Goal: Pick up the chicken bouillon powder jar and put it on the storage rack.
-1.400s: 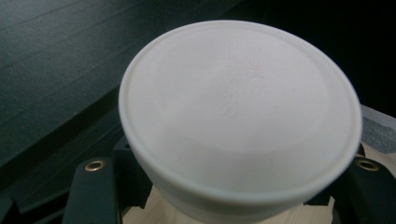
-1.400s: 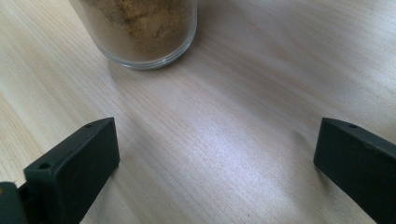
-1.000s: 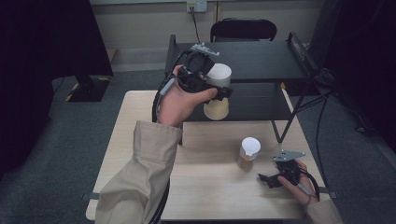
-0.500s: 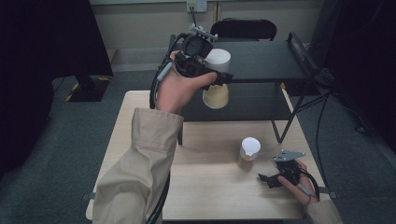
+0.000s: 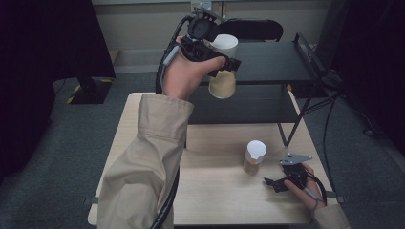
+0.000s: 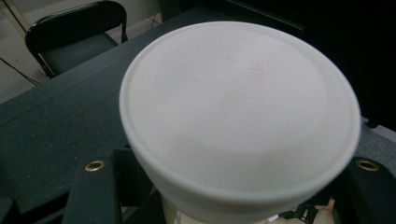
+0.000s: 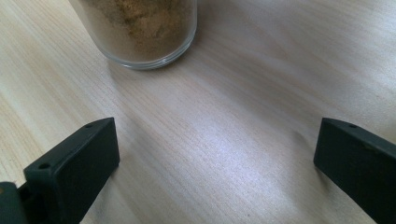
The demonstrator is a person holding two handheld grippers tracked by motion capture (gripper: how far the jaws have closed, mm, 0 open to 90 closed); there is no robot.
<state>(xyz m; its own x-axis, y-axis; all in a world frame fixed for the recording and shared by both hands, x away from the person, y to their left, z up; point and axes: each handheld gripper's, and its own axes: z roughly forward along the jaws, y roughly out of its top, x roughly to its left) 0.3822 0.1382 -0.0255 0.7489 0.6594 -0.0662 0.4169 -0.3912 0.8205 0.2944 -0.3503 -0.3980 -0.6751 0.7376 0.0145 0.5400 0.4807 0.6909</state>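
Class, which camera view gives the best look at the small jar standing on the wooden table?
The high view: the small jar shows whole, white lid and tan contents. The right gripper view shows its glass base and contents close up.

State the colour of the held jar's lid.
White; the lid shows best in the left gripper view.

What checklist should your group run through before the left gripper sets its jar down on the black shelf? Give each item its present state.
1. Grip: left gripper is shut on the large jar below its lid: ok.
2. Lid: white lid seated on the jar: ok.
3. Jar attitude: roughly upright in the high view: ok.
4. Landing spot: top shelf bare beside the jar: ok.
5. Height: whether the jar's base clears the shelf edge: cannot tell.
6. Other hand: right gripper open, resting on the table, apart from the small jar: ok.
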